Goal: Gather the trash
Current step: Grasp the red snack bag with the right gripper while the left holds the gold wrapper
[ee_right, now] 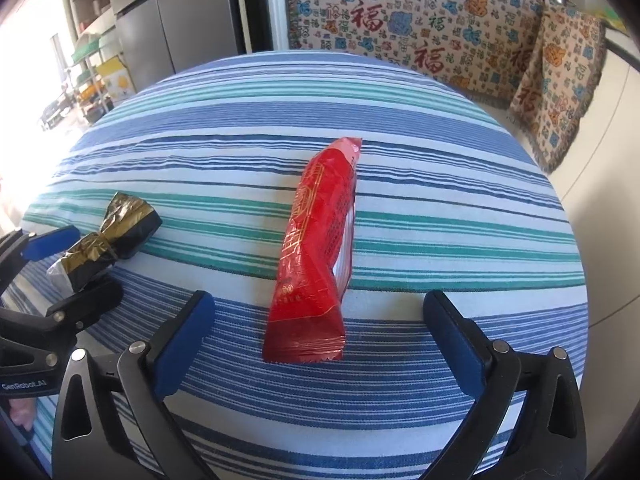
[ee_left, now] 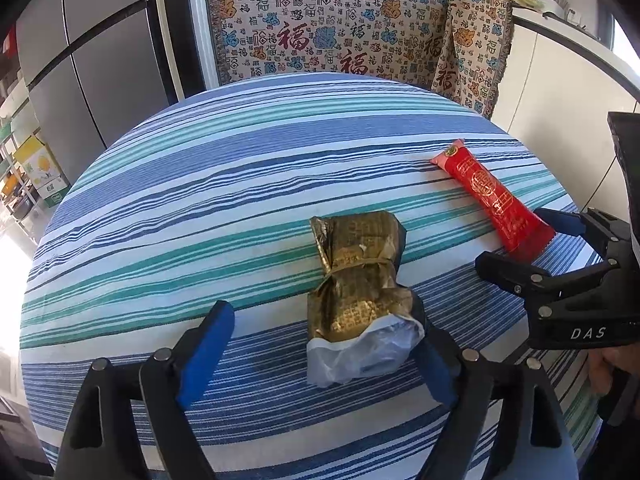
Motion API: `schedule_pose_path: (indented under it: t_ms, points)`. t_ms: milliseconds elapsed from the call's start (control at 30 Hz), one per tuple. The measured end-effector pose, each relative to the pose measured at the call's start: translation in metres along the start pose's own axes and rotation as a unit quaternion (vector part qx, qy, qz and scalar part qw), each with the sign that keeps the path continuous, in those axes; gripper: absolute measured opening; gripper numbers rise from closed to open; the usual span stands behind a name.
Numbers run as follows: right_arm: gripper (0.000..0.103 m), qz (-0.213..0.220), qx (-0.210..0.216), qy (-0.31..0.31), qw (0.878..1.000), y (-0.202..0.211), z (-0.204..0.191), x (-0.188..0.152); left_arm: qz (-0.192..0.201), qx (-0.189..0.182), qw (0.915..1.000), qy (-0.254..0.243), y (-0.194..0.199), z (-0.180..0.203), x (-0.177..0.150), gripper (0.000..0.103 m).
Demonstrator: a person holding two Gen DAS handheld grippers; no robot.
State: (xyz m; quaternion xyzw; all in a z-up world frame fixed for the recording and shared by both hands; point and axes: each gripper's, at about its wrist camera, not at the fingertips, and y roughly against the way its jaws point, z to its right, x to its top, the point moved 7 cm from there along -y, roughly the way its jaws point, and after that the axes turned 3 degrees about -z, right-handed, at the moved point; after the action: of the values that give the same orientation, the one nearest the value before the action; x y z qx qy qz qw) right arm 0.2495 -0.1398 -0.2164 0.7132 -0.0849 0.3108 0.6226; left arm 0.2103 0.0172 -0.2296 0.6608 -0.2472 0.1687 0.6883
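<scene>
My left tongs (ee_left: 324, 344) stand spread around the gold wrapper (ee_left: 356, 280) on the striped counter (ee_left: 160, 208). My right tongs (ee_right: 320, 320), also spread, flank the red wrapper's (ee_right: 316, 248) near end.

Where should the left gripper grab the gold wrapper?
Probably the pinched waist of the gold wrapper, where it narrows and crumples. It lies lengthwise ahead of the open left gripper, so come from the near end, fingers closing across its sides.
</scene>
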Motion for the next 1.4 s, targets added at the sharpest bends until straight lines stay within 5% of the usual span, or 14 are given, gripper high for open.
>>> schedule_pose_path:
  t_ms: [833, 933, 1033, 1100, 1200, 1333, 1400]
  points:
    - [0.102, -0.001, 0.005, -0.003, 1.000, 0.001, 0.003, 0.001, -0.001, -0.002, 1.0000, 0.002, -0.002, 0.004, 0.003, 0.089]
    - [0.101, -0.061, 0.052, -0.018, 0.997, 0.009, 0.011, 0.007, -0.028, -0.042, 0.9984, -0.023, 0.003, 0.005, 0.003, 0.089]
    - [0.095, -0.072, 0.095, -0.062, 0.991, 0.030, 0.025, 0.032, -0.014, -0.115, 0.9931, -0.016, 0.027, 0.002, 0.013, 0.089]
    - [0.091, -0.102, 0.104, -0.062, 0.987, 0.030, 0.024, 0.049, -0.017, -0.124, 0.9920, -0.014, 0.032, 0.004, 0.025, 0.089]
    - [0.071, -0.157, 0.106, -0.055, 0.980, 0.011, 0.013, 0.061, -0.048, -0.124, 0.9910, -0.015, 0.015, 0.014, 0.032, 0.089]
    - [0.058, -0.169, 0.075, -0.054, 0.981, -0.010, 0.010, 0.062, -0.065, -0.089, 0.9938, -0.018, -0.005, 0.019, 0.035, 0.084]
    - [0.024, -0.167, 0.078, -0.051, 0.982, -0.013, 0.009, 0.058, -0.079, -0.090, 0.9927, -0.015, -0.012, 0.021, 0.034, 0.059]
